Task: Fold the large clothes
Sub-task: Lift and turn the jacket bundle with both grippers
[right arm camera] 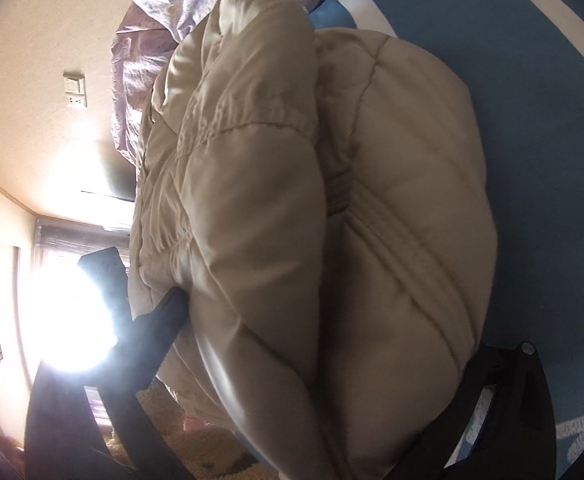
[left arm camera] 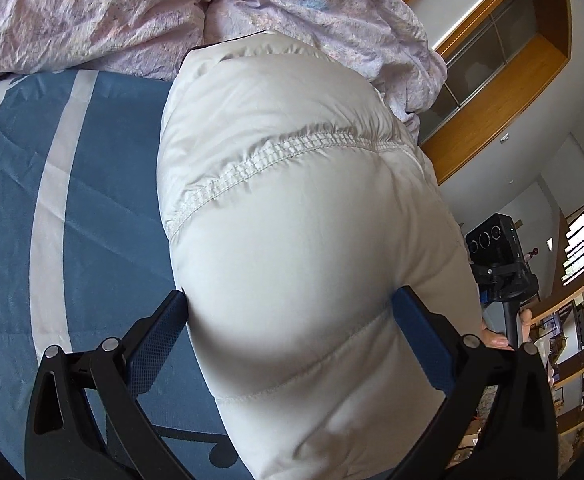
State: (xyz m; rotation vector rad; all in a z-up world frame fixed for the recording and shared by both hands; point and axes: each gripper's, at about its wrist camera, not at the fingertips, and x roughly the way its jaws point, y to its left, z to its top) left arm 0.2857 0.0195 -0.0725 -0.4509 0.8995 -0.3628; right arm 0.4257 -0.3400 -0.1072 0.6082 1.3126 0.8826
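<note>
A puffy off-white quilted jacket [left arm camera: 292, 184] lies bunched on a blue bedsheet [left arm camera: 104, 208]. My left gripper [left arm camera: 292, 300] has its blue pads [left arm camera: 160, 344] pressed into both sides of the jacket's near bulge, which swells up between them. In the right wrist view the same jacket [right arm camera: 391, 208] looks beige and folded over itself. It fills the gap of my right gripper [right arm camera: 331, 324], whose jaws stand at their widest. The left finger [right arm camera: 160, 320] of that gripper lies at a fold, and the right one is mostly hidden behind the fabric. A hand [left arm camera: 495, 338] holds that gripper's black body [left arm camera: 499, 256] beyond the jacket.
A crumpled lilac floral duvet [left arm camera: 92, 12] is heaped at the bed's far end, against the jacket. White stripes [left arm camera: 52, 184] cross the sheet. Wooden shelving [left arm camera: 511, 92] lines the wall. A glaring window [right arm camera: 64, 312] and beige carpet [right arm camera: 164, 420] lie off the bed's edge.
</note>
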